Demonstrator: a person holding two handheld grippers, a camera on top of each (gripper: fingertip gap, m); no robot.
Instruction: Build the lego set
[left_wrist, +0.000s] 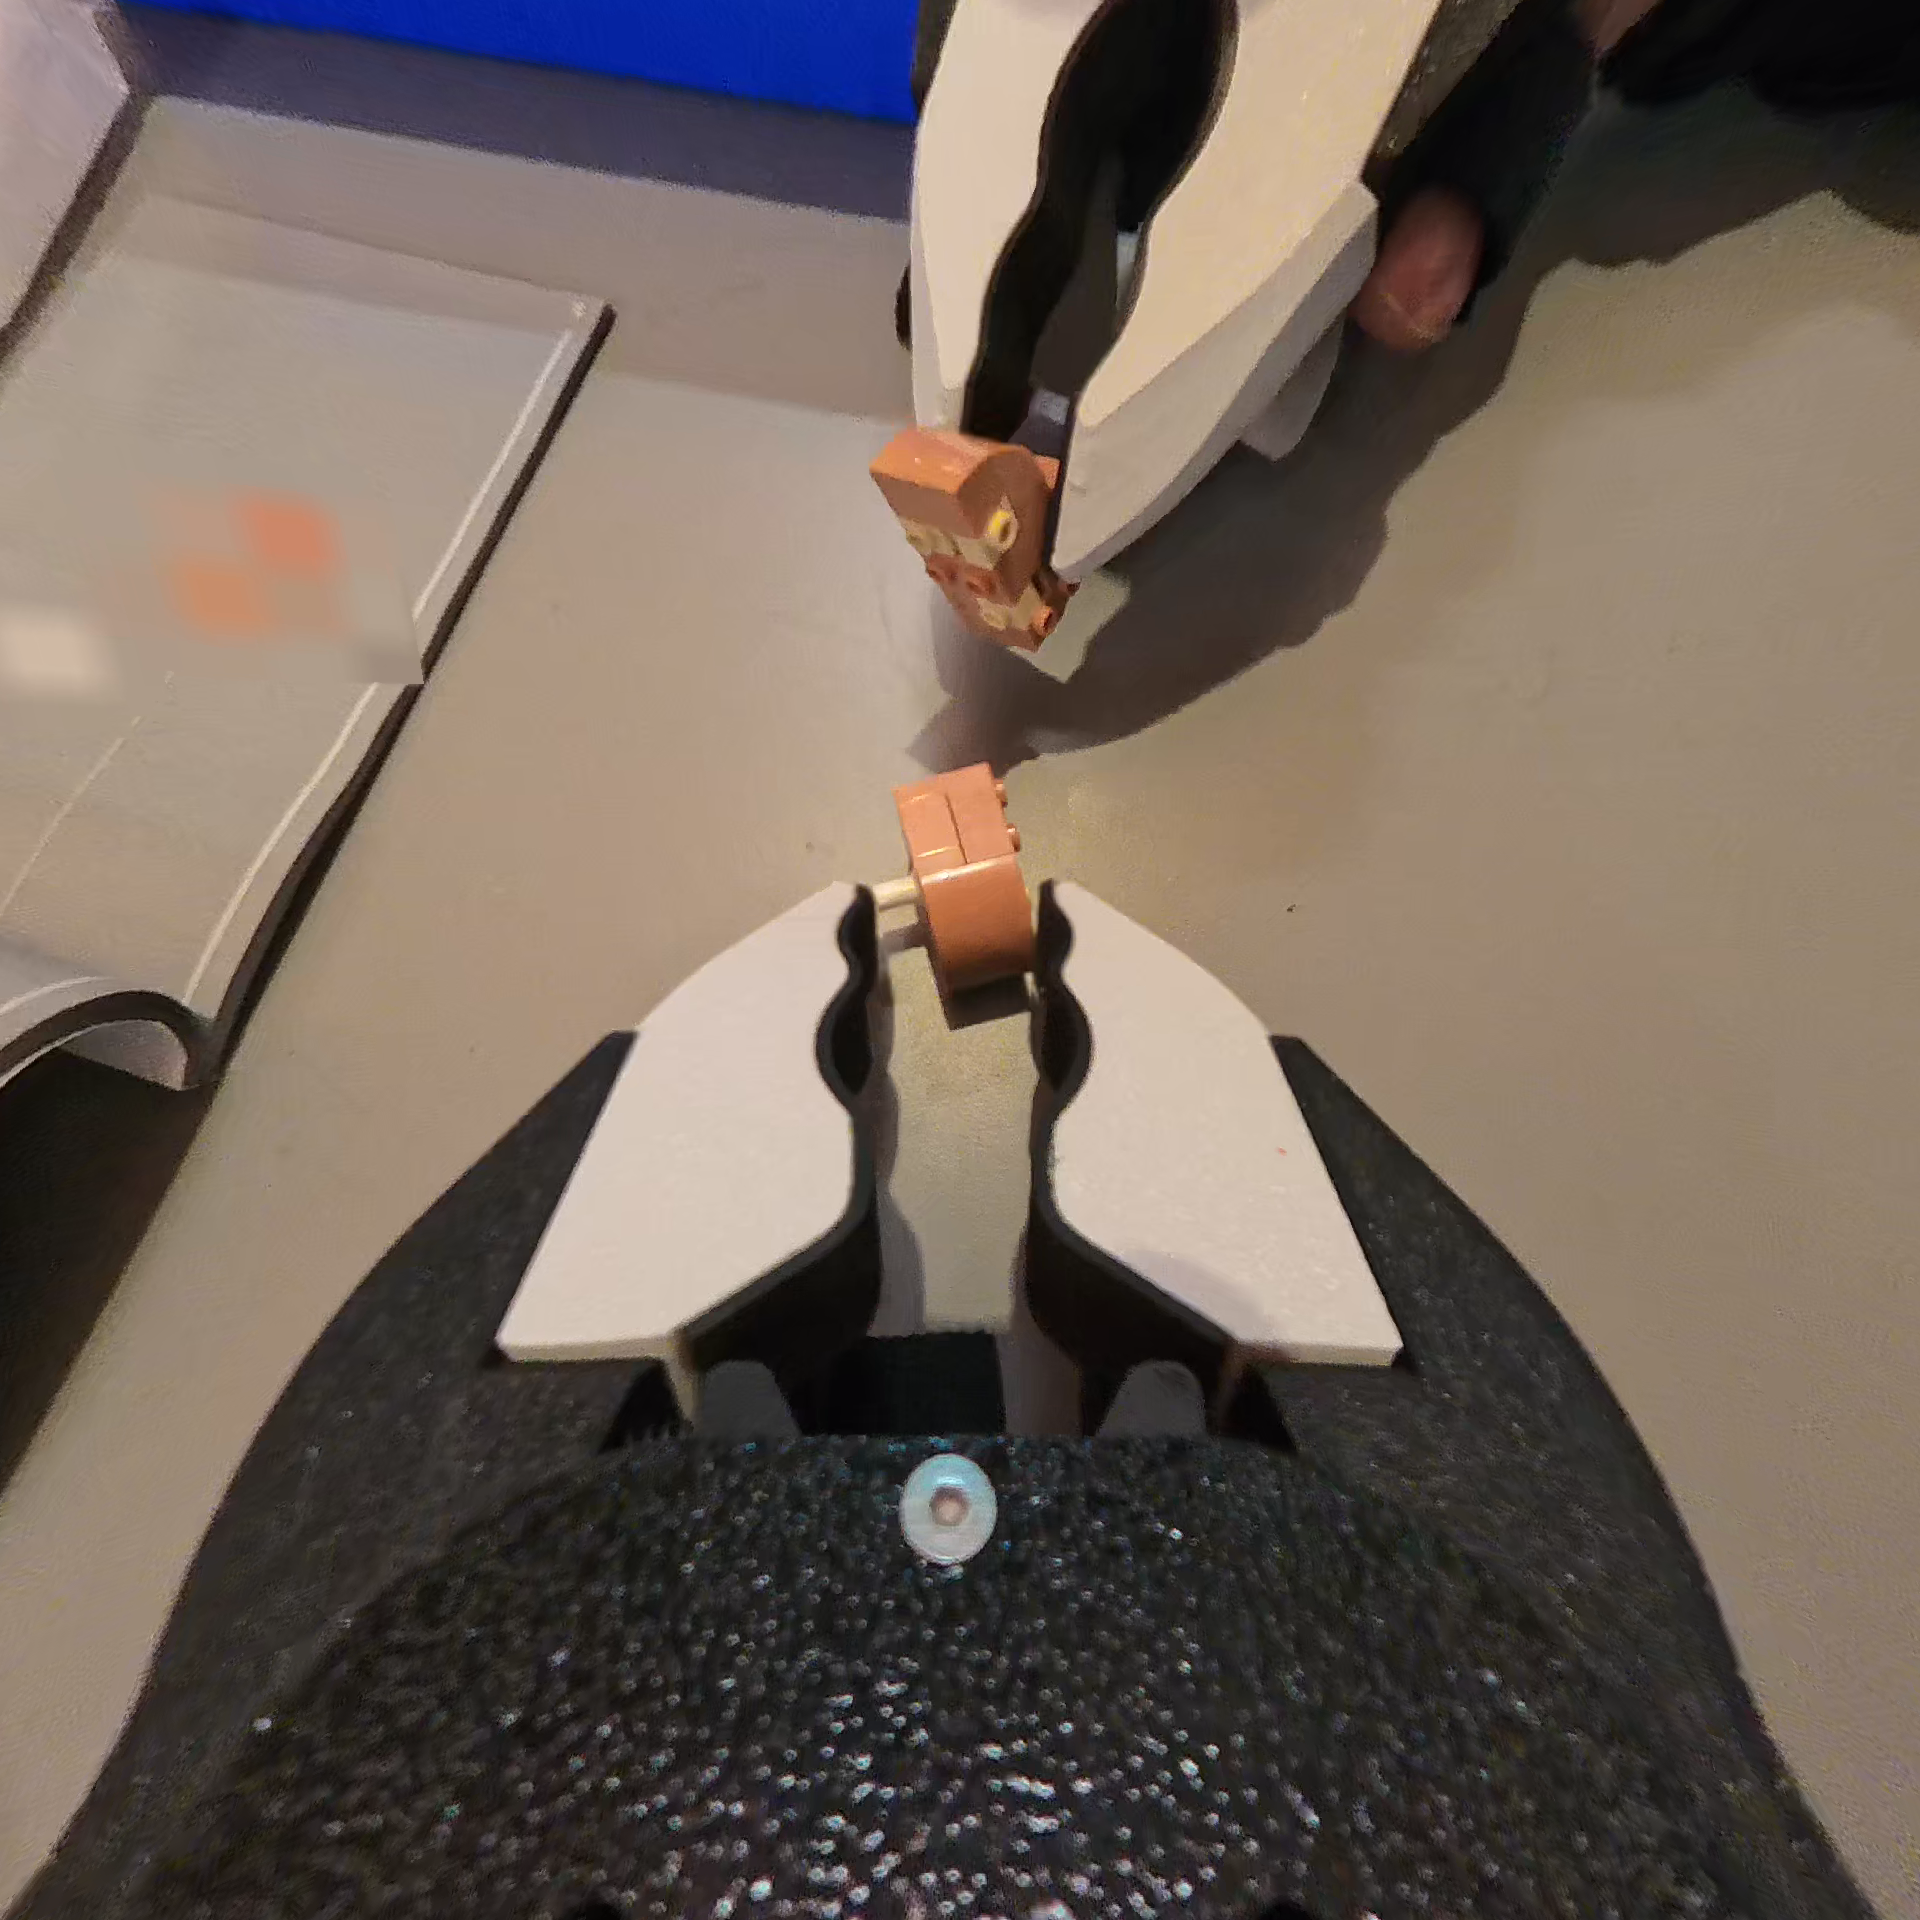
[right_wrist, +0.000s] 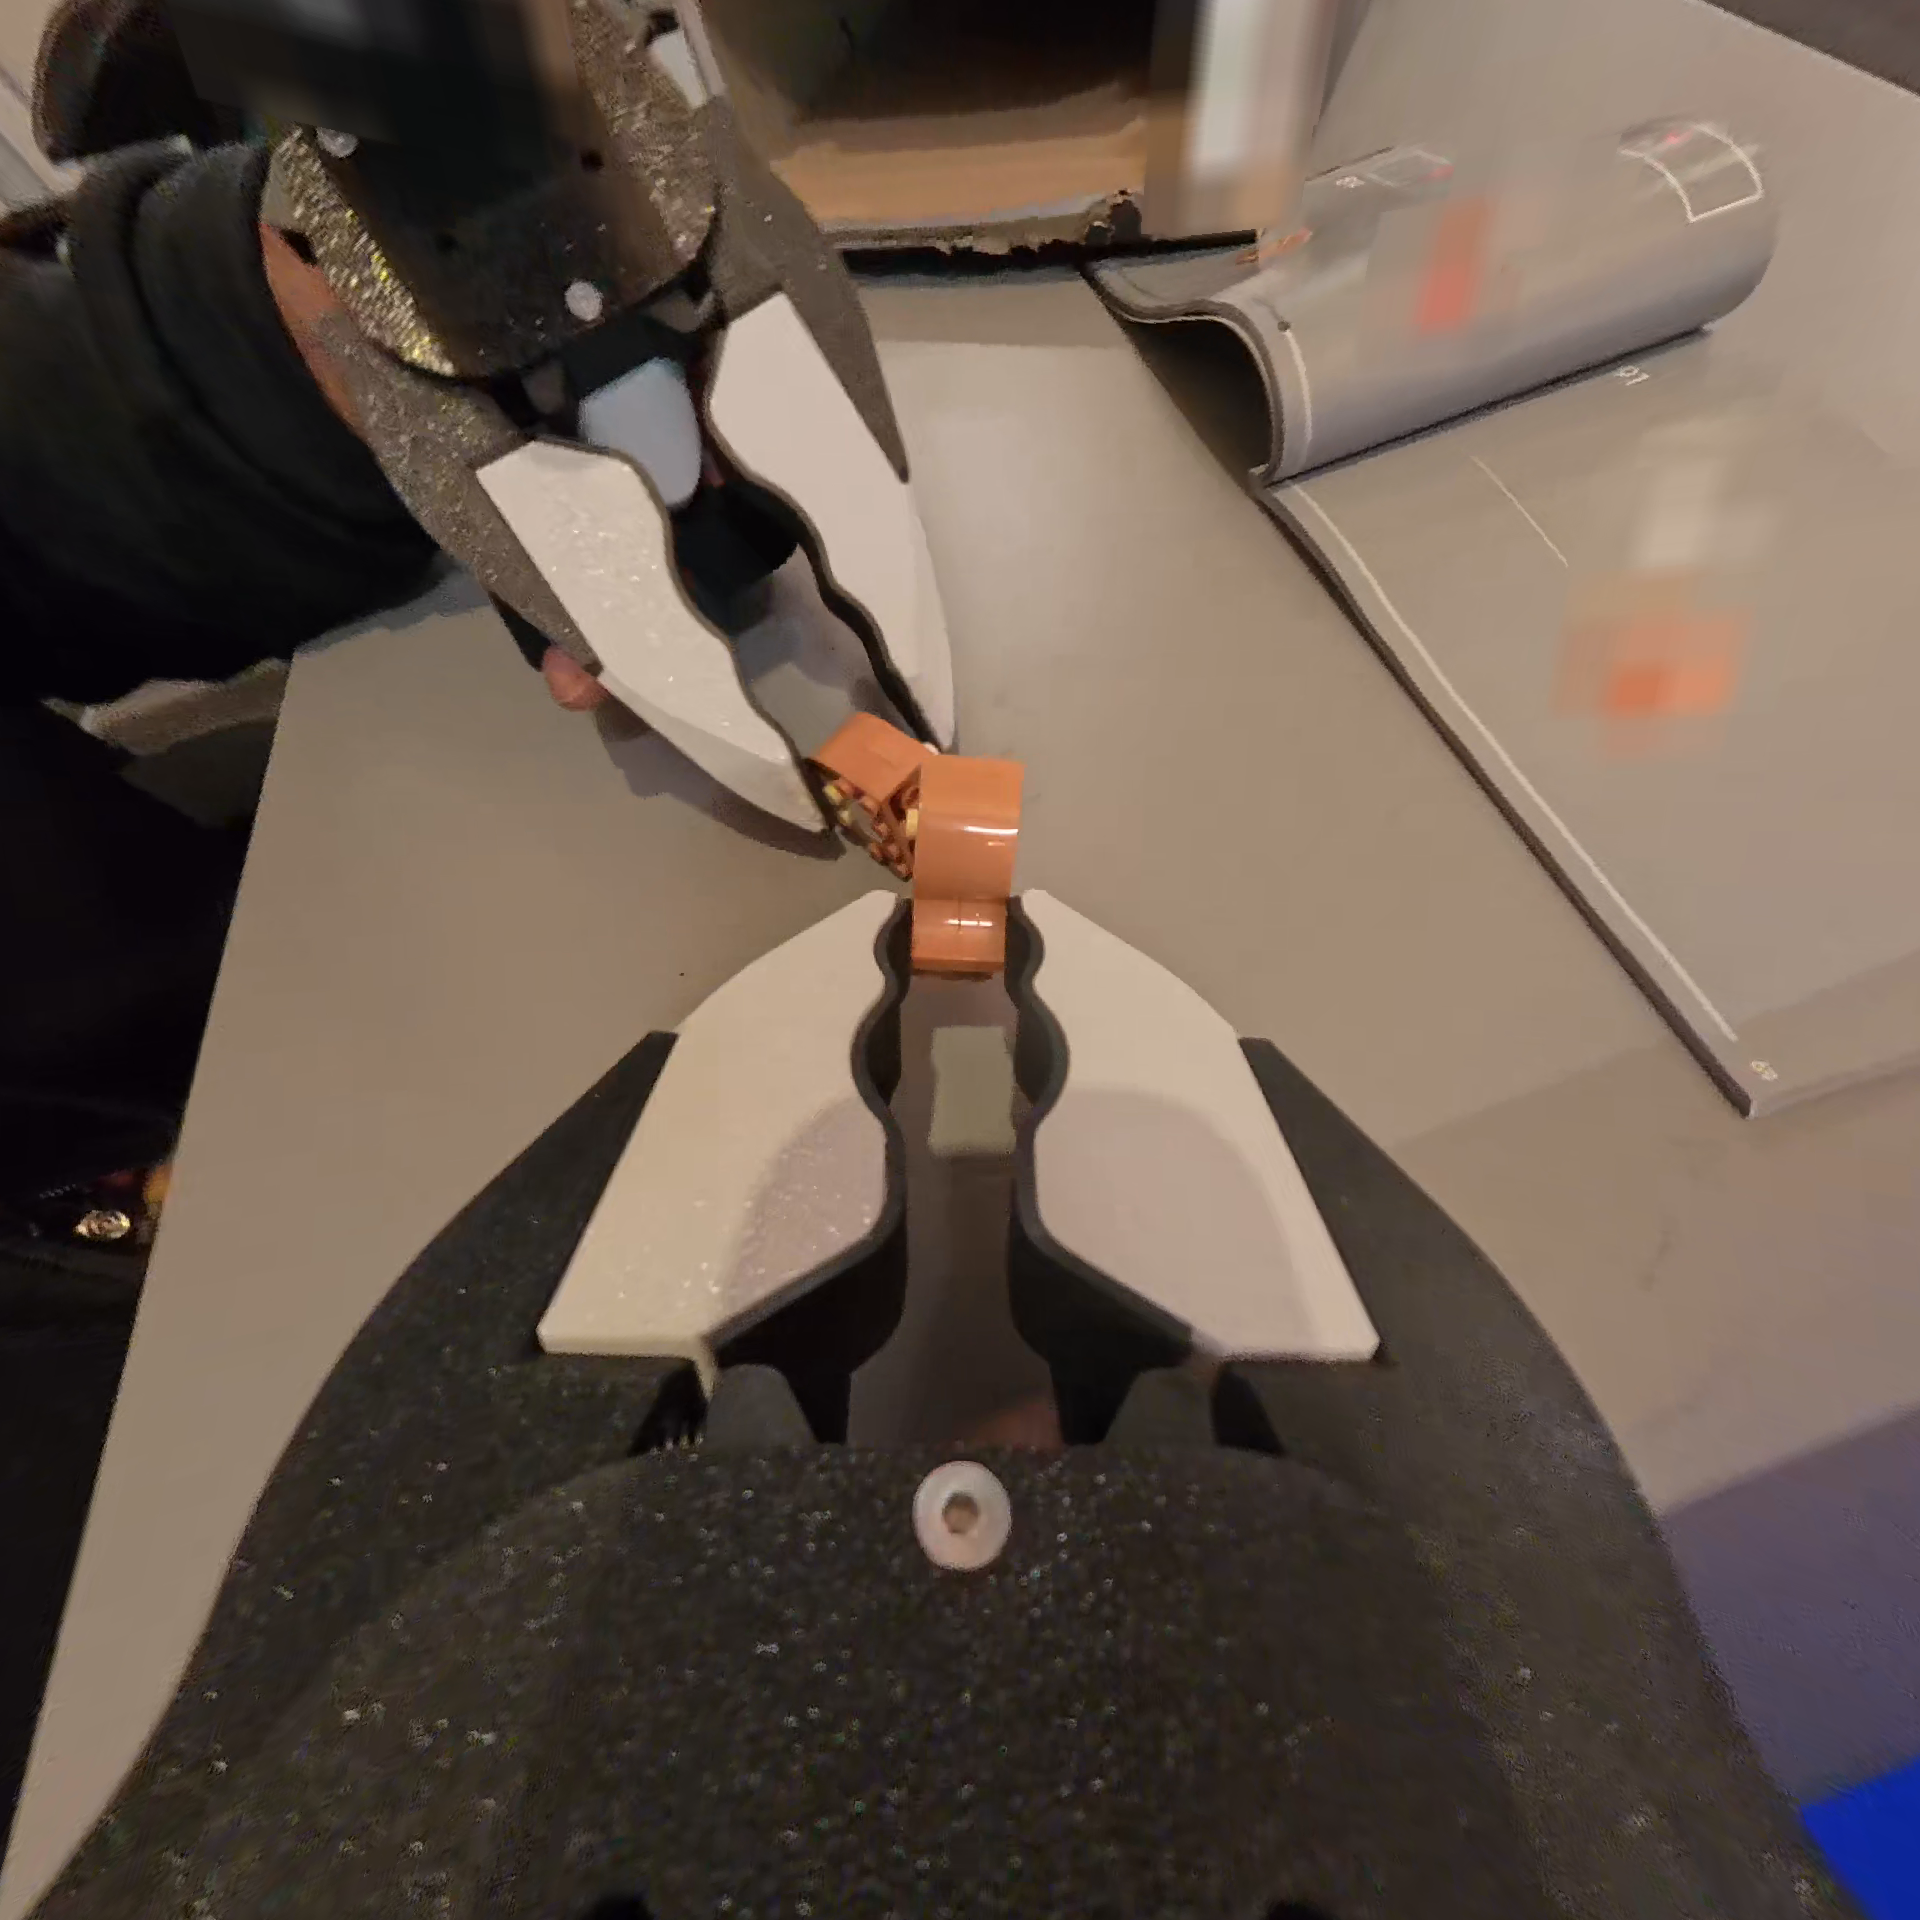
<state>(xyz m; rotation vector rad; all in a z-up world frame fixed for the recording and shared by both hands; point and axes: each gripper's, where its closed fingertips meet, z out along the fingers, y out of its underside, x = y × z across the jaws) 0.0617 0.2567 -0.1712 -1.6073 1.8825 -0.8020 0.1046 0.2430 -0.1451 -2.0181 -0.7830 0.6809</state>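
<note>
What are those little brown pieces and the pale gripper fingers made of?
The brown pieces look like hard moulded plastic building bricks: glossy highlights, small studs and crisp seams. The pale fingers look like matte, slightly grainy plastic, possibly printed. Their dark wavy inner pads look soft and rubbery, though the look alone leaves that open.
</note>
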